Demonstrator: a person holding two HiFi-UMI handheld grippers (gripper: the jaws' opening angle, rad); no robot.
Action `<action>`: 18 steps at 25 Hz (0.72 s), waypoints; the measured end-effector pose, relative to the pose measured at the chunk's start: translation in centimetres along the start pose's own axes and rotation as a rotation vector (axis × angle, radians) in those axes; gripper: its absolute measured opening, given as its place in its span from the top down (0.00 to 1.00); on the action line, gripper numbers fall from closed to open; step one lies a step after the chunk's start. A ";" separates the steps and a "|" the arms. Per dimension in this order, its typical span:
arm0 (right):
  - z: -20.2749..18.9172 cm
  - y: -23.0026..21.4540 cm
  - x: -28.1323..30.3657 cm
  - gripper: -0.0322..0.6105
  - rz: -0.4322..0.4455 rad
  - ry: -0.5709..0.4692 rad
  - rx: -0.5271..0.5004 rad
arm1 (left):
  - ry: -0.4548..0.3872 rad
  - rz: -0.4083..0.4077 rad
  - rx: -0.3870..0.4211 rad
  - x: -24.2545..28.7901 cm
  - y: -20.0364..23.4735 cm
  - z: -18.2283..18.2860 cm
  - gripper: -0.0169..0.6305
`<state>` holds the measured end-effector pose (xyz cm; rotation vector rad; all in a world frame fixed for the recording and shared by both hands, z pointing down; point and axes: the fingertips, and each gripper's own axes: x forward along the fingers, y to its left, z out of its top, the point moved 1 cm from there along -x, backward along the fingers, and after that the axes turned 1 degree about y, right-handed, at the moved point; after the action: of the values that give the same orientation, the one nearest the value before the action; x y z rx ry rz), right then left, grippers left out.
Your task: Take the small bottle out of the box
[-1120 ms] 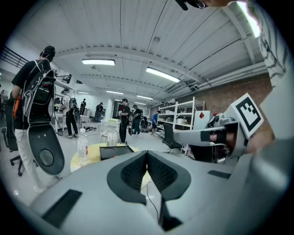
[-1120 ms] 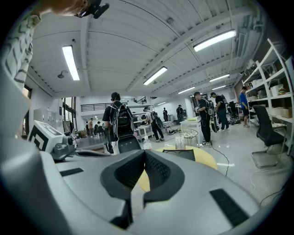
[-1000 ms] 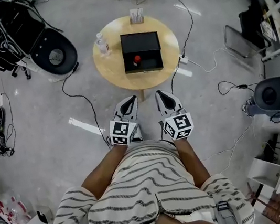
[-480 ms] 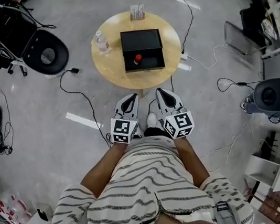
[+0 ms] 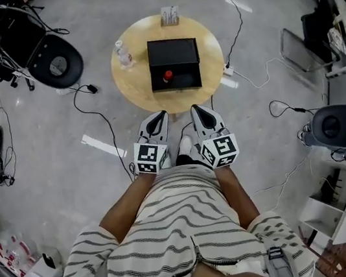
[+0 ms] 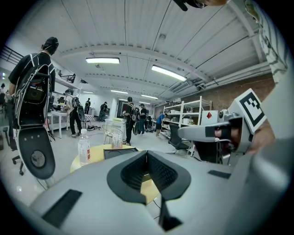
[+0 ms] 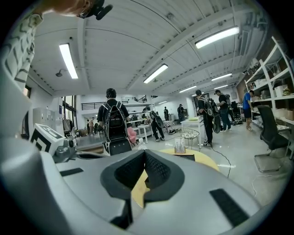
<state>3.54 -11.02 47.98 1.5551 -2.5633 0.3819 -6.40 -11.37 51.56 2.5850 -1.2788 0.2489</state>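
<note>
A black box [image 5: 173, 63] lies open on a round wooden table [image 5: 206, 43]. Inside it, near the front wall, stands the small bottle [image 5: 167, 75] with a red cap. My left gripper [image 5: 161, 114] and right gripper [image 5: 193, 108] are held side by side over the floor, short of the table's near edge, and both point at it. Both are shut and hold nothing. In the left gripper view the left gripper [image 6: 147, 153] has its jaws together, with the box [image 6: 120, 152] just beyond. In the right gripper view the right gripper [image 7: 145, 153] is likewise shut.
A clear water bottle [image 5: 123, 53] stands on the table left of the box, and a small holder [image 5: 169, 15] sits at the far edge. A black chair [image 5: 54, 62] is at the left. Cables [image 5: 101, 123] cross the floor. A round black device [image 5: 333, 127] sits at the right.
The table and box have drawn slightly nearer and shifted in the head view as the person steps towards them. Both grippers stay side by side, shut.
</note>
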 end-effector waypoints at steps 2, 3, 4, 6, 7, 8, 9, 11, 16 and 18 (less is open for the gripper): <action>-0.1 -0.5 0.2 0.92 0.005 0.005 0.002 | 0.000 0.004 0.006 0.5 0.0 0.1 0.94; -0.1 -0.8 0.3 0.92 0.007 0.006 0.003 | 0.000 0.008 0.012 0.8 0.0 0.2 0.94; 0.0 -1.1 0.4 0.92 0.010 0.007 0.004 | -0.001 0.012 0.017 1.0 0.0 0.2 0.94; 0.1 -1.5 0.8 0.92 0.015 0.005 0.003 | -0.001 0.022 0.018 1.6 0.2 0.4 0.94; 0.1 -1.7 1.0 0.92 0.017 0.006 0.002 | 0.000 0.026 0.014 1.9 0.4 0.4 0.94; 0.1 -1.8 1.3 0.92 0.021 0.007 0.000 | 0.000 0.030 0.009 2.2 0.5 0.5 0.94; 0.1 -2.0 1.5 0.92 0.025 0.010 -0.002 | 0.000 0.034 0.005 2.5 0.6 0.5 0.94; 0.0 -2.4 1.9 0.92 0.032 0.016 -0.006 | 0.001 0.040 0.006 3.2 0.7 0.5 0.94; -0.2 -3.3 2.3 0.92 0.046 0.029 -0.007 | 0.007 0.044 0.026 4.8 0.6 0.5 0.94; -0.3 -3.5 2.6 0.92 0.053 0.034 -0.004 | 0.008 0.049 0.026 5.4 0.7 0.5 0.94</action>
<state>5.40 -14.64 49.44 1.4687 -2.5821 0.4043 -3.71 -15.95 52.61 2.5741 -1.3458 0.2871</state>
